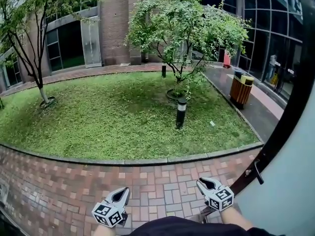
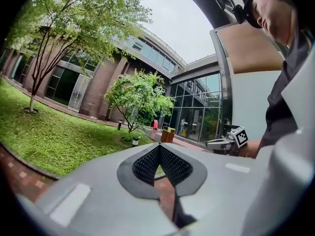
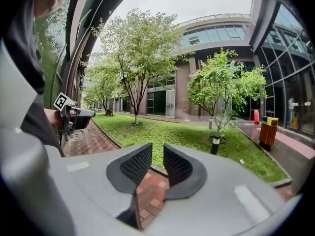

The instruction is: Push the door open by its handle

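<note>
Door standing open at the right, both grippers empty beside it.
The door (image 1: 291,181), a tall pale panel in a dark metal frame, will likely feel heavy and stiff. Its handle (image 1: 257,171), a slim hard lever that may be slippery, is the spot to press. The right gripper (image 1: 209,183), jaws slightly apart, hovers just left of the handle. The left gripper (image 1: 119,194), jaws closed on nothing, is farther from the door.

Ground surface: red brick paving (image 1: 162,186), bounded by a curved kerb (image 1: 147,161), meets a lawn (image 1: 113,117) bearing a left tree (image 1: 42,90), a central tree (image 1: 184,28) and a nearer bollard lamp (image 1: 181,113), while a slatted bin (image 1: 241,88) stands on the dark path (image 1: 256,113) alongside.
</note>
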Tool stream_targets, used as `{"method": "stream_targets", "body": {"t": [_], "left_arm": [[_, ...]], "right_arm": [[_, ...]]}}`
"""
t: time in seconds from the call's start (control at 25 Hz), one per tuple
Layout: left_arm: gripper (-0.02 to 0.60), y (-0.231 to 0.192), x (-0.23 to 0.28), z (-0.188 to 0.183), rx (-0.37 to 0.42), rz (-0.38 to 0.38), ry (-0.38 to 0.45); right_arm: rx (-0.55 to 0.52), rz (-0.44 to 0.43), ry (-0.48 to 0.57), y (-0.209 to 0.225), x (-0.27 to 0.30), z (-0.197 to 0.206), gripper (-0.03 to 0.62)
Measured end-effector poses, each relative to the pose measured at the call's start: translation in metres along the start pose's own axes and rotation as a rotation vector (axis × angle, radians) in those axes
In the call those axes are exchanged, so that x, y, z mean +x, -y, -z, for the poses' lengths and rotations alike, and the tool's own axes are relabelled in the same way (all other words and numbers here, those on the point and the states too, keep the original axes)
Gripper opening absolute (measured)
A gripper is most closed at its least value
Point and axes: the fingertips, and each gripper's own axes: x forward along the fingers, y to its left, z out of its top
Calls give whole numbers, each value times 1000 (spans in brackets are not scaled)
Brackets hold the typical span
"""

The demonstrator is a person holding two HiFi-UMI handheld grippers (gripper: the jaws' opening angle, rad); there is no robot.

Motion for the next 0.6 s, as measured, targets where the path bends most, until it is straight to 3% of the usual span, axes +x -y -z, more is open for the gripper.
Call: {"method": "stream_targets", "body": {"t": [0.36,0.6], "left_arm": [[-6,-17,-47,15,9,-9,-24],[-6,29,-64,2,52,-52,-10]], "right_arm": [[-14,1,-28,-35,1,7,74],[-50,-53,-1,-37,-26,1,74]]}}
